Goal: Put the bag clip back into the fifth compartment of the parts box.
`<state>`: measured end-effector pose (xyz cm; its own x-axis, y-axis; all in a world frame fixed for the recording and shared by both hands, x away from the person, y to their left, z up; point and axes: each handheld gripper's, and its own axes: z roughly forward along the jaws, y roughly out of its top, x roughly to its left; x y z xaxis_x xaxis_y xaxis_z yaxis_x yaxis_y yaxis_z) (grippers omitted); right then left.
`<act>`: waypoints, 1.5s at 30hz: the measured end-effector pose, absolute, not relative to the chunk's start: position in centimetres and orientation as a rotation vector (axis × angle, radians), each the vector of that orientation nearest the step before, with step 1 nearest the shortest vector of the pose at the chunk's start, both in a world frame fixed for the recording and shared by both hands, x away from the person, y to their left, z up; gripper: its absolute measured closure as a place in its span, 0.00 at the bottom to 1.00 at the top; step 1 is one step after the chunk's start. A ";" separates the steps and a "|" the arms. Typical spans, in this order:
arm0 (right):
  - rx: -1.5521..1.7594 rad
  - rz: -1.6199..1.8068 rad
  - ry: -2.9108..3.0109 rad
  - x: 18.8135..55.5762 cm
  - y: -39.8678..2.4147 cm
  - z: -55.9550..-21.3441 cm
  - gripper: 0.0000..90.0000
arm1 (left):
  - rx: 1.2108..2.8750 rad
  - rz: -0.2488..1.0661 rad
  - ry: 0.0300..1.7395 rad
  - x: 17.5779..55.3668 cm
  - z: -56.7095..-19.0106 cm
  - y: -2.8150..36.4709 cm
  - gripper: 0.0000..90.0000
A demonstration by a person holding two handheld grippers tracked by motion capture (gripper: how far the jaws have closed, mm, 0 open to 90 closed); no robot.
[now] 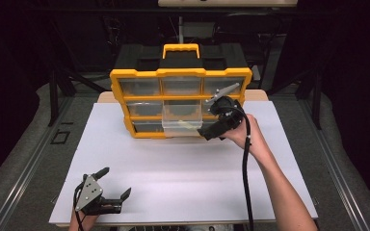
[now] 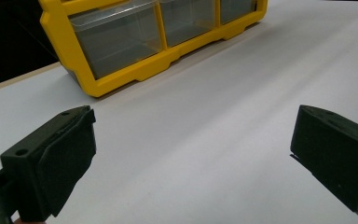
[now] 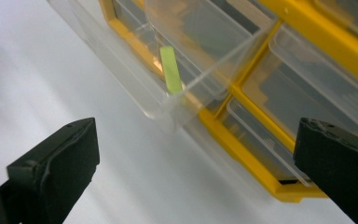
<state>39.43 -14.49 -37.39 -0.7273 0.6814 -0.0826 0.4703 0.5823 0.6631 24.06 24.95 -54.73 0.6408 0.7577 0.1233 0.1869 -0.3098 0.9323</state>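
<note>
Yellow-framed organizer (image 1: 179, 73), clear drawer (image 1: 182, 120), pale green strip (image 3: 170, 70), white table (image 1: 183, 173).

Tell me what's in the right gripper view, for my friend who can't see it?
A clear plastic drawer sticks out of a yellow organizer, with a pale green strip lying inside it. The right gripper has its two black jaws wide apart at the bottom corners, with nothing between them, above a white table.

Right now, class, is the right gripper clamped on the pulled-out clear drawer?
No: the right gripper has its jaws wide apart, short of the clear drawer, touching nothing.
</note>
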 end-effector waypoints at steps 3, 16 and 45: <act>0.955 0.910 2.479 39.2 -15.2 -38.0 0.00 | 1.832 0.694 0.756 24.1 -54.7 24.9 0.00; 0.994 0.950 2.451 37.6 -16.8 -41.7 0.00 | 1.831 0.692 0.760 24.1 -54.8 24.9 0.00; 1.138 1.028 2.353 32.8 -20.5 -51.8 0.00 | 1.840 0.692 0.757 24.1 -54.8 24.9 0.00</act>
